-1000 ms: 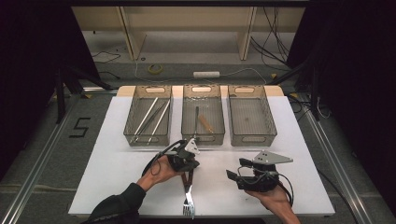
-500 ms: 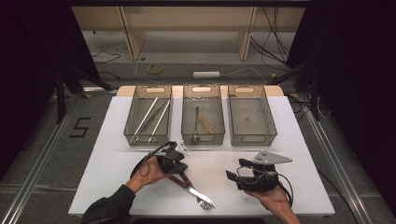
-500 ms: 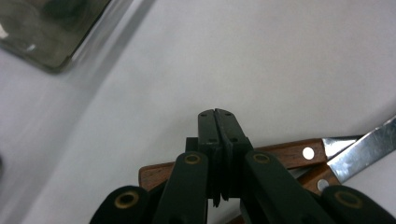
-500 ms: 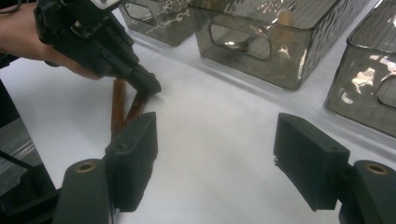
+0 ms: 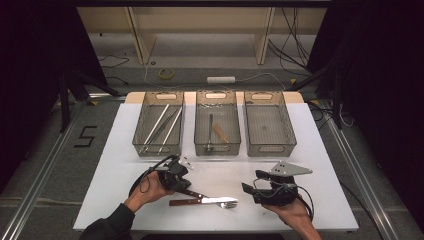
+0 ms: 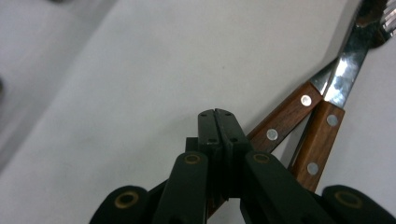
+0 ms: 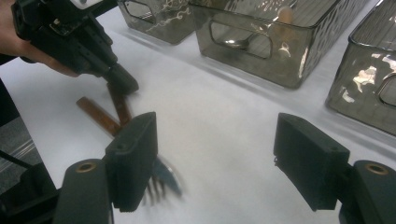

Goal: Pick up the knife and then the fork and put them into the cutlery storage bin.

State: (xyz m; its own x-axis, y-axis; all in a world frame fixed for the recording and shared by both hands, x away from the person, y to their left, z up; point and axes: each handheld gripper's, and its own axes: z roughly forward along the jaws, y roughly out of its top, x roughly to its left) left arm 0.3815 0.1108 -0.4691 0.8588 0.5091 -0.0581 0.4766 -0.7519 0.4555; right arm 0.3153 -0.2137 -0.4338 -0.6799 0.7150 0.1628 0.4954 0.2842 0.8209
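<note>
Number 5 (image 5: 86, 136) marked on floor. Left tray (image 5: 141, 131): long metal rods. Middle tray (image 5: 202, 127): wooden-handled utensil. Right tray (image 5: 279, 125): bare. Left gripper (image 5: 186, 188) clamped on wooden-handled knife (image 5: 194, 193), beside fork (image 5: 204, 202) on table. Right gripper (image 7: 215, 163) wide, holding nothing.

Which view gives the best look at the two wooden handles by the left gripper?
The left gripper view: both wooden handles, with their rivets, lie sharp and close beside the shut jaws of the left gripper. The high view shows them small and dark on the white table. The right gripper view shows them farther off and blurred.
</note>
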